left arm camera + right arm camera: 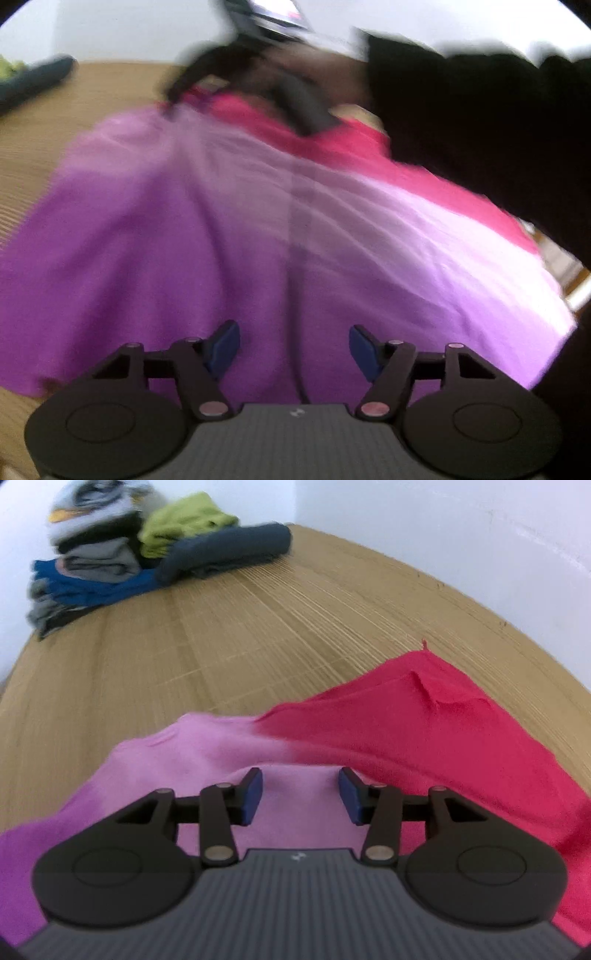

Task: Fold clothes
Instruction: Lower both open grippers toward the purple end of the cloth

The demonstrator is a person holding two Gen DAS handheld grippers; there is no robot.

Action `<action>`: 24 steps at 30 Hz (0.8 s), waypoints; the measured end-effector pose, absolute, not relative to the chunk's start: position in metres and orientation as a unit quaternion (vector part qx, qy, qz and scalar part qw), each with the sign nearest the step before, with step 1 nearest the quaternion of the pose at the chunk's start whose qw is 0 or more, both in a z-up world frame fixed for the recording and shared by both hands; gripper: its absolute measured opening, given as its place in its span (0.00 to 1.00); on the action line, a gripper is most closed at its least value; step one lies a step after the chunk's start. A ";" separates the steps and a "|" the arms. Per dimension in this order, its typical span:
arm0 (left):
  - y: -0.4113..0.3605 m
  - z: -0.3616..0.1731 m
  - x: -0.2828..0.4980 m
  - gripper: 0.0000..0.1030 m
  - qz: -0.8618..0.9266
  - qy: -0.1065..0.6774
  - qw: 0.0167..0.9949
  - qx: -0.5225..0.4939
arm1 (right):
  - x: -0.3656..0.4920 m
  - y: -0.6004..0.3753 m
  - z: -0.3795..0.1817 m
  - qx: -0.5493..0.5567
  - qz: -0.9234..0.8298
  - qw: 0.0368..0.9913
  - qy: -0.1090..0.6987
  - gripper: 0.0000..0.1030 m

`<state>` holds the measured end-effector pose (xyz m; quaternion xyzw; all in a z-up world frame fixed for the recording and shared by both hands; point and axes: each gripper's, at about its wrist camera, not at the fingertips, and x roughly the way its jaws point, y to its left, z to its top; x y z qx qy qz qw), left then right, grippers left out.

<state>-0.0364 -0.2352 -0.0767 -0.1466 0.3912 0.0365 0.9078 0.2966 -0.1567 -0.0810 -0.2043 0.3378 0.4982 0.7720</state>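
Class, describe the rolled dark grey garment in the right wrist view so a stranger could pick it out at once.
Start at the wooden table and follow it to the far corner by the white wall, where a pile of clothes sits. The rolled dark grey garment lies at the pile's right edge, beside the lime-green piece. Unlike its crumpled or flat-folded neighbours, it is one long, plain roll.

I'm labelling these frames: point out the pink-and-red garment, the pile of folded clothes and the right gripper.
pink-and-red garment (pixel 461 731): right wrist view, red part.
pile of folded clothes (pixel 229 550): right wrist view, dark grey piece.
right gripper (pixel 301 794): right wrist view, between fingertips.
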 end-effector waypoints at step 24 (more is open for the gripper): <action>-0.114 -0.078 0.011 0.76 0.264 0.495 0.826 0.055 | 0.097 -0.673 -0.100 -0.121 -0.079 0.878 0.455 0.63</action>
